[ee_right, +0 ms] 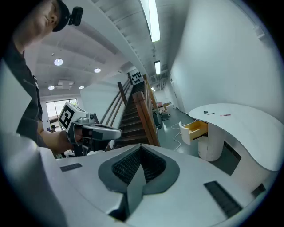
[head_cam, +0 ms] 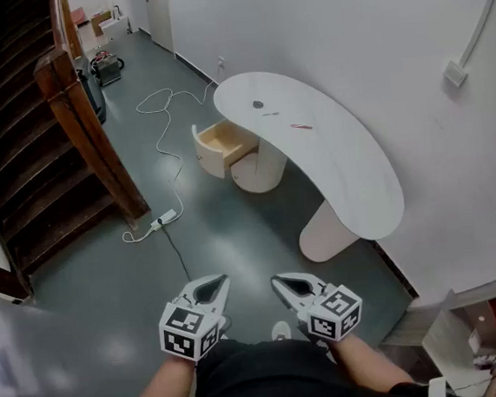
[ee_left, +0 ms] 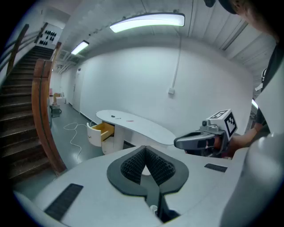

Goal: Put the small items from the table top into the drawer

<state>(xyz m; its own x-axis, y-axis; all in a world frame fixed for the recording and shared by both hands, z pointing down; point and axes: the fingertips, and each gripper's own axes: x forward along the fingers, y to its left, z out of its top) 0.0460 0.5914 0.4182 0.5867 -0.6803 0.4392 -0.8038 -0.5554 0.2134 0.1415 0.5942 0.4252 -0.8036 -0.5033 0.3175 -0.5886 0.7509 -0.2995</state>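
The floor [head_cam: 234, 238] is grey and shiny. Brown wooden stairs [head_cam: 17, 154] go up on one side. The wall [head_cam: 346, 35] is white. A white power strip [head_cam: 164, 217] lies on the floor. A long light [ee_left: 148, 21] glows overhead.

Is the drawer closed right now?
No, the drawer is pulled out from under the white table, and its yellow wooden inside shows.

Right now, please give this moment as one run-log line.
left claw shut, empty; right claw shut, empty; drawer open; small items on table

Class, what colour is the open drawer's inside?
Drawer: pale yellow wood, clearest in right gripper view.
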